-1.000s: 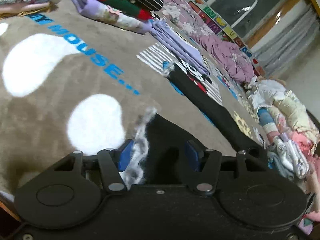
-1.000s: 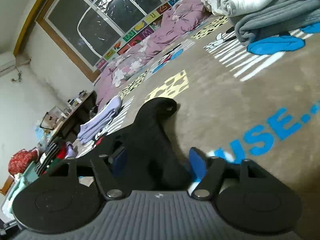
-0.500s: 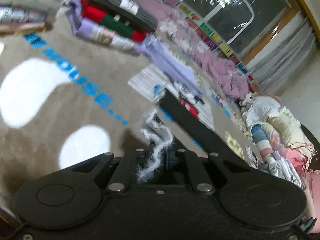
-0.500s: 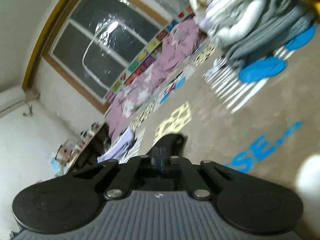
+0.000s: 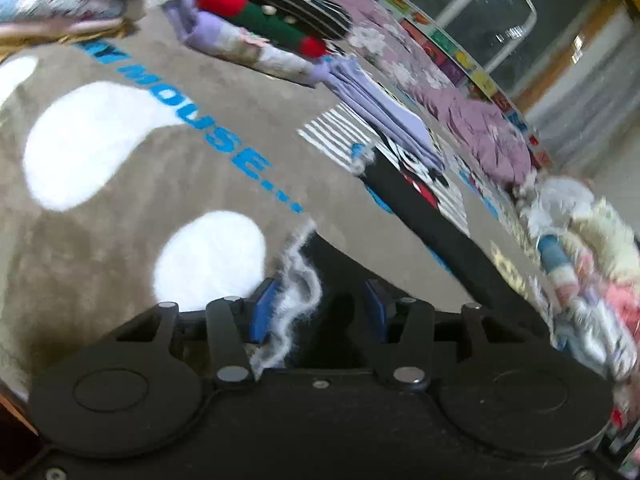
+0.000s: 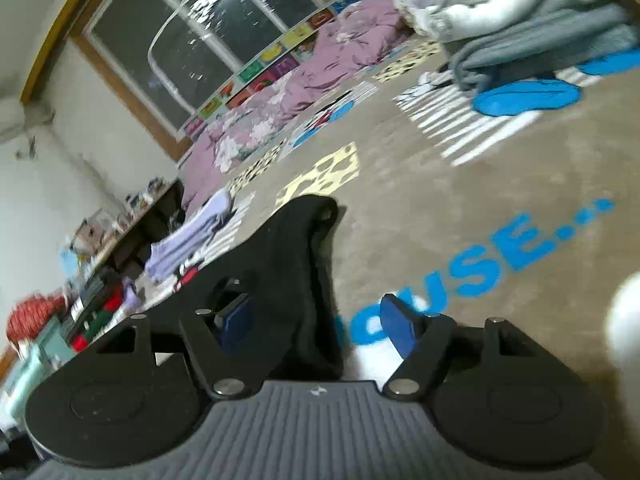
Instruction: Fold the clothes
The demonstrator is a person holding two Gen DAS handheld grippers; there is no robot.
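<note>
A black garment (image 5: 432,236) with a white fuzzy trim (image 5: 296,280) lies stretched across the brown printed blanket (image 5: 120,208). One end sits between the blue pads (image 5: 262,312) of my left gripper (image 5: 319,310), whose jaws are opening, and the pads no longer squeeze the cloth. In the right wrist view the other end of the black garment (image 6: 296,248) lies bunched between the jaws of my right gripper (image 6: 316,324). These jaws are opening too, and the right-hand pad (image 6: 396,328) stands apart from the cloth.
A stack of folded clothes (image 5: 272,20) and a lilac folded cloth (image 5: 384,108) lie at the back. A purple quilt (image 5: 480,128) runs under the window. A heap of unfolded clothes (image 5: 580,248) is at the right, with a grey blanket pile (image 6: 540,32).
Half a second ago both grippers were shut on the black garment's ends and tilted up. Both pairs of jaws have now parted and the garment rests on the blanket.
</note>
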